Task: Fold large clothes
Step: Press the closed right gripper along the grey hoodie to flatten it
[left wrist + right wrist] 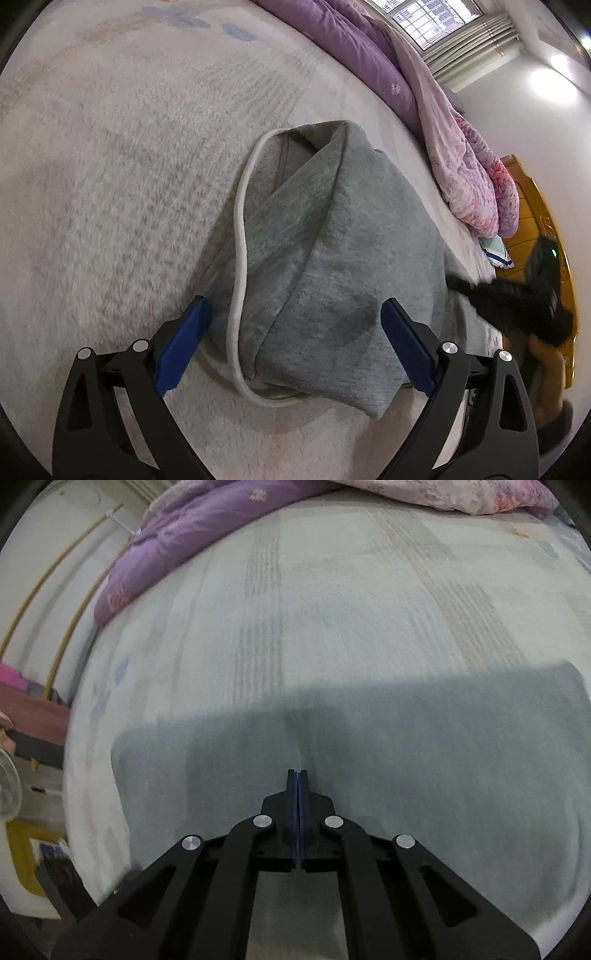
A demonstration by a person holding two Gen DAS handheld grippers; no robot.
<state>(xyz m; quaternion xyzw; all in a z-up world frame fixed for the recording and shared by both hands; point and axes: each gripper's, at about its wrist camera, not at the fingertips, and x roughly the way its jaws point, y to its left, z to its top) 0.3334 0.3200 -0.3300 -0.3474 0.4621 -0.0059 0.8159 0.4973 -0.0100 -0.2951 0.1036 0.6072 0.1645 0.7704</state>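
No brand tags or readable writing anywhere that I can spot. The grey fleece hooded garment (332,258) lies bunched on the pale patterned bed sheet (110,184), its white drawcord (240,236) looping down the side. The left hand-held gripper (291,350) has its blue-padded jaws spread wide on either side of the cloth's near end, clamping nothing. The right hand-held gripper (297,775) is pressed fully closed over a flat stretch of the same grey fabric; whether any cloth is pinched in there, I can't tell, that view is motion-blurred. A purple floral quilt (369,55) is heaped along the far edge. The person's hand (546,358) is mostly cut off at the frame edge.
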